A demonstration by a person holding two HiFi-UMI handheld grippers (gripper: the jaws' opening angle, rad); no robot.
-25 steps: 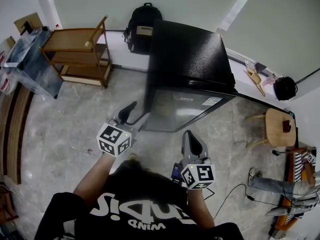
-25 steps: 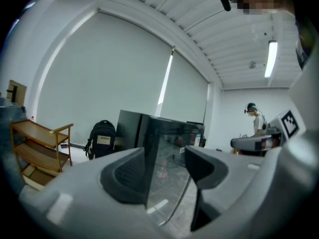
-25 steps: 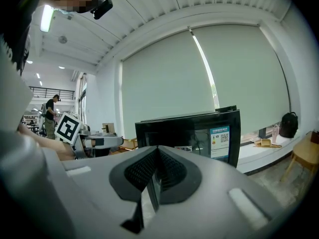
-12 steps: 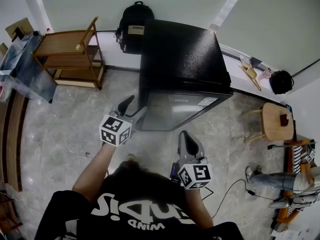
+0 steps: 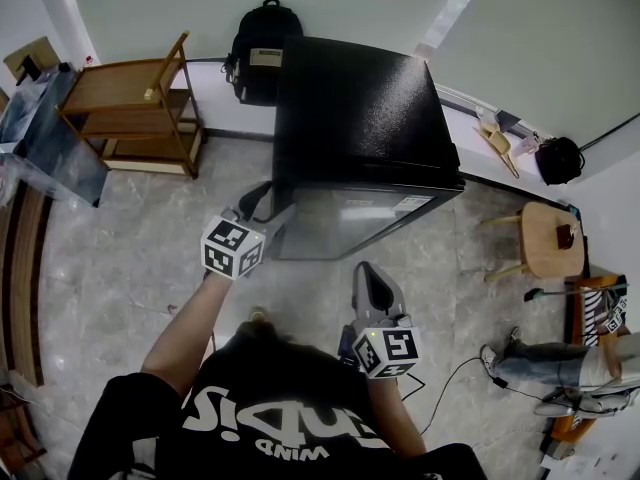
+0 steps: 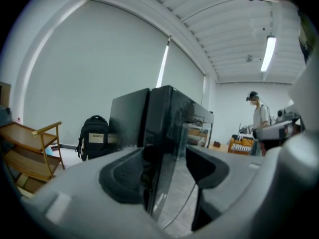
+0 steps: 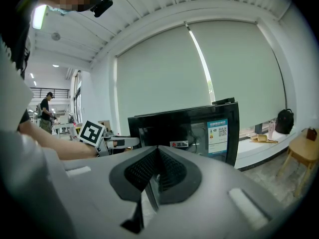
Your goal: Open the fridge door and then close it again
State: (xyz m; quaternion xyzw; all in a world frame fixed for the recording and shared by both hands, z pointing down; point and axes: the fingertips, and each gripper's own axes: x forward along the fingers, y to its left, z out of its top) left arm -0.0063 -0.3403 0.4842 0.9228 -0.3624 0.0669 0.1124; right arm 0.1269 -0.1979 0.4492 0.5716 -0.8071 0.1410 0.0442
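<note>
Fridge (image 5: 360, 118) fills the head view's centre, with the left gripper (image 5: 262, 211) at its door's left side and the right gripper (image 5: 372, 286) short of it. Left gripper view: jaws apart, door edge (image 6: 167, 133) between them. Right gripper view: jaws together, empty, fridge ahead.

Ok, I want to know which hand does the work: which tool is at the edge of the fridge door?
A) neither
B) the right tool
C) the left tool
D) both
C: the left tool has its jaws apart with the edge of the fridge door between them, while the right tool is short of the fridge, jaws together.
</note>
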